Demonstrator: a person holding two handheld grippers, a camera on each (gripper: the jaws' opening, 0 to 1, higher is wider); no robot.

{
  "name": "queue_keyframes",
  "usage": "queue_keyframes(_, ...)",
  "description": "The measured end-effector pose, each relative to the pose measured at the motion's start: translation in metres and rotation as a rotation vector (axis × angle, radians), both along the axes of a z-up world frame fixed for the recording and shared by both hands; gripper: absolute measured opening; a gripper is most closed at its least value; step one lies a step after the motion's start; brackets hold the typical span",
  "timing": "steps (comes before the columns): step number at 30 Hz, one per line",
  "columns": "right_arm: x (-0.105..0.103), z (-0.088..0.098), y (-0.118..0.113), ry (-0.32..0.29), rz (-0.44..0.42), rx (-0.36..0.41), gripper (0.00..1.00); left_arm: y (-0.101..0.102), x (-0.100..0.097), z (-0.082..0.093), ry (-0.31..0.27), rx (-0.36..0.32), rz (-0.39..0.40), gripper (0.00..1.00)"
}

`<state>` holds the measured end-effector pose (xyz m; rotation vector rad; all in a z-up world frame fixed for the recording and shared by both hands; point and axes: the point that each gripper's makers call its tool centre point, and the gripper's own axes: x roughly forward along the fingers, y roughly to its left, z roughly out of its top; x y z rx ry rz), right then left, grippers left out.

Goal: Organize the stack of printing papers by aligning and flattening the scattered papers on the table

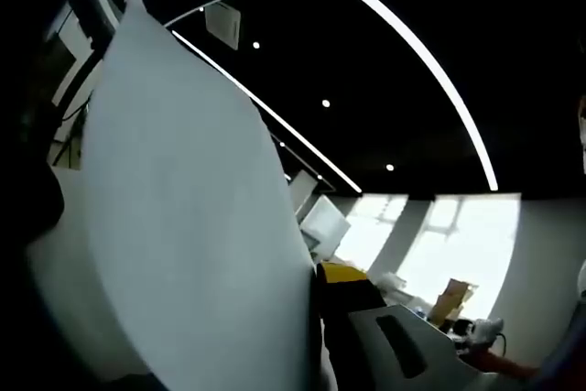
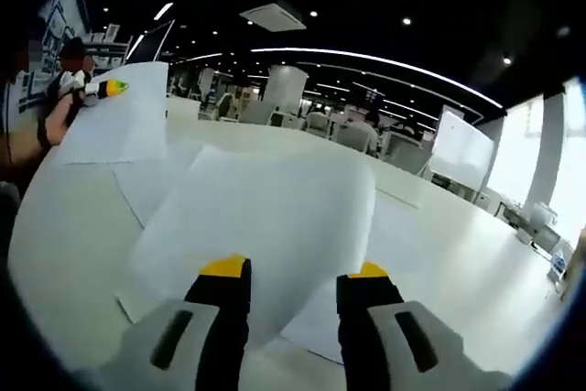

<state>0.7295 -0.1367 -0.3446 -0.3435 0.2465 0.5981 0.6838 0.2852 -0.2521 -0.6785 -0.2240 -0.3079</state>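
Observation:
In the left gripper view a large white sheet (image 1: 183, 226) stands upright against the ceiling. It hides one jaw of my left gripper (image 1: 316, 283); the other yellow-tipped jaw sits right against the sheet's edge. The right gripper view shows that same left gripper (image 2: 103, 89) at the far left, holding the raised sheet (image 2: 124, 121) by its top corner. My right gripper (image 2: 295, 270) is open low over the white table (image 2: 458, 244). A curled, bulging sheet (image 2: 265, 208) lies just ahead of its jaws and dips into the gap. Flat sheets (image 2: 156, 180) lie scattered behind it.
A person's hand (image 2: 55, 121) carries the left gripper at the table's far left. Chairs and desks (image 2: 339, 130) and a whiteboard (image 2: 462, 148) stand beyond the table's far edge. Bright windows (image 1: 449, 244) lie to the right.

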Motion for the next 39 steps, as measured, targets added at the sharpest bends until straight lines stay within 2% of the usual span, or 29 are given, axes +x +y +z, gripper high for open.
queue_keyframes(10, -0.003, 0.001, 0.005, -0.001, 0.009, -0.003, 0.25, 0.001, 0.0, 0.0, -0.003, -0.003, 0.0, 0.07)
queue_keyframes(12, -0.005, 0.001, 0.007, 0.01, 0.005, -0.002, 0.19, 0.001, 0.001, 0.0, -0.001, -0.001, 0.0, 0.07)
queue_keyframes(15, -0.004, 0.0, 0.005, 0.016, -0.003, -0.002, 0.17, 0.001, 0.001, -0.001, 0.002, 0.005, 0.003, 0.08)
queue_keyframes(23, -0.001, 0.0, -0.003, 0.022, -0.018, -0.002, 0.03, 0.003, 0.0, 0.0, -0.004, -0.008, 0.003, 0.08)
queue_keyframes(25, -0.001, 0.003, -0.004, 0.018, -0.021, 0.011, 0.0, 0.003, 0.0, 0.001, -0.005, -0.009, 0.003, 0.08)
queue_keyframes(30, -0.001, 0.007, -0.005, 0.039, -0.028, 0.086, 0.0, 0.001, 0.0, 0.001, -0.005, -0.007, -0.001, 0.08)
queue_keyframes(33, -0.002, 0.008, -0.005, 0.045, -0.031, 0.104, 0.0, 0.001, 0.0, 0.001, -0.005, -0.007, -0.001, 0.08)
queue_keyframes(39, -0.005, 0.02, 0.002, 0.058, -0.011, 0.216, 0.0, 0.0, 0.0, 0.001, -0.005, -0.006, -0.001, 0.08)
